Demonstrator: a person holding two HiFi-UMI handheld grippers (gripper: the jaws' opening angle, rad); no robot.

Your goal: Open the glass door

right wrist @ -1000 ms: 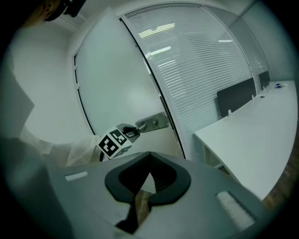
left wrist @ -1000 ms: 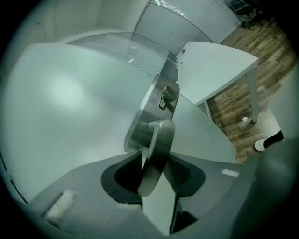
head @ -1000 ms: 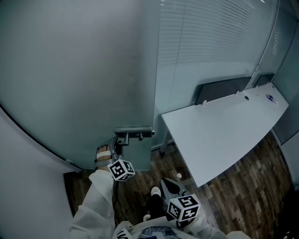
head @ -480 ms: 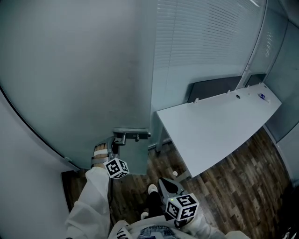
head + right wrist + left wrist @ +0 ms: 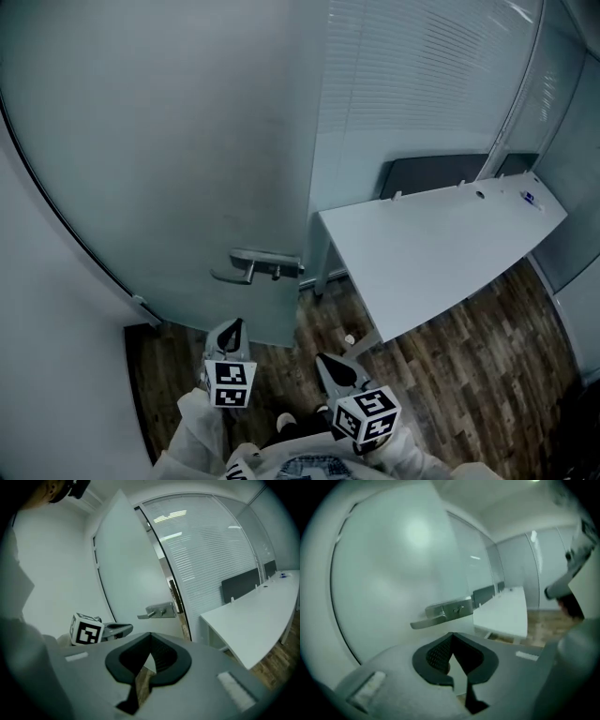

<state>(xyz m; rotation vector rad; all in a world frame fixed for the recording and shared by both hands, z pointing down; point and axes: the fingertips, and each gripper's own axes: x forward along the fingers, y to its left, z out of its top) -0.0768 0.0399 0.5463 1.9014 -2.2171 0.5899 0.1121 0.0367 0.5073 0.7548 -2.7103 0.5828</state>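
Left gripper [image 5: 233, 324] clenched, empty, just short of the door handle [image 5: 246, 269] and apart from it. Right gripper [image 5: 331, 360] beside it, likewise clenched on nothing. Glass door [image 5: 178, 178] ahead, its free edge near the white worktop [image 5: 441, 248]; wooden floor [image 5: 487, 375] open to the right.

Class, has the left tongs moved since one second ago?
Yes. The left tongs drew back off the door handle, now below it in head view.

All three views toward door handle [image 5: 247, 266]
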